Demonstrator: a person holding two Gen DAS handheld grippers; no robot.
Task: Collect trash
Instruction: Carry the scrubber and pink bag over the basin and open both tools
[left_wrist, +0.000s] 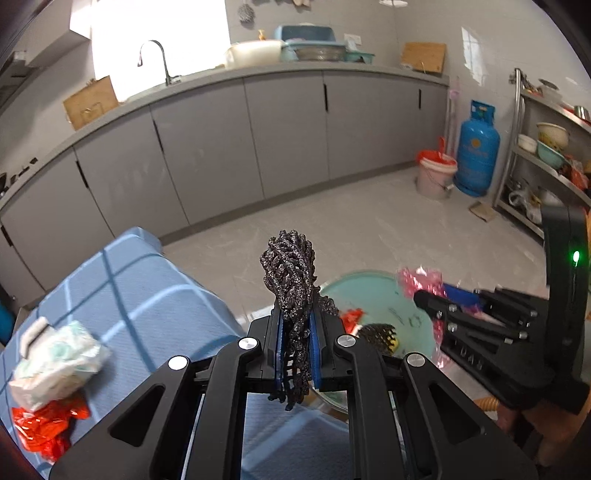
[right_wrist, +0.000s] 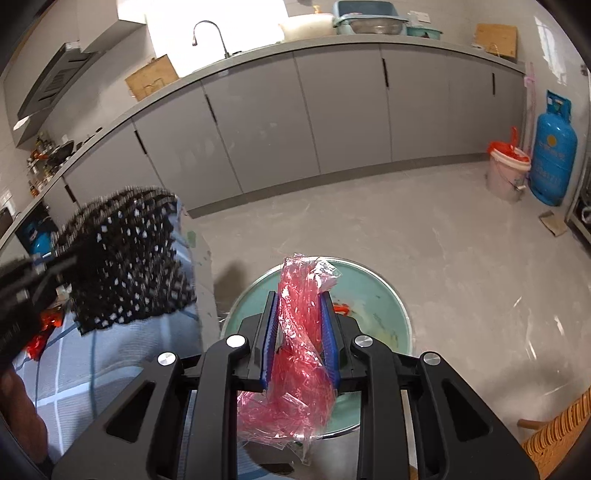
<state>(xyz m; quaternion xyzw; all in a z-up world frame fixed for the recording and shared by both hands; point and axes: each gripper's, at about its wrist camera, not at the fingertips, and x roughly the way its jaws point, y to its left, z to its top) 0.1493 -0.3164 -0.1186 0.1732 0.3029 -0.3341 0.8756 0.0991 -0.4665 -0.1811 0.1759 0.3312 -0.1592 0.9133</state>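
Gripping light, soft trash in both tools over the green basin (right_wrist: 384, 291) on the floor: left tool (left_wrist: 296, 343) pinching limp black mesh (left_wrist: 291, 280) mid-length, right tool (right_wrist: 300, 332) clamping crinkly, slippery pink plastic wrapper (right_wrist: 295, 354) around its bunched middle

Both wrist views high, facing cabinets (left_wrist: 258, 129); sharing green basin (right_wrist: 369, 291)

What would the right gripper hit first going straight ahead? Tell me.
Most likely the green basin on the floor. The right gripper, shut on the pink plastic wrapper, points down over it; nothing else shows between them, though depth is hard to judge.
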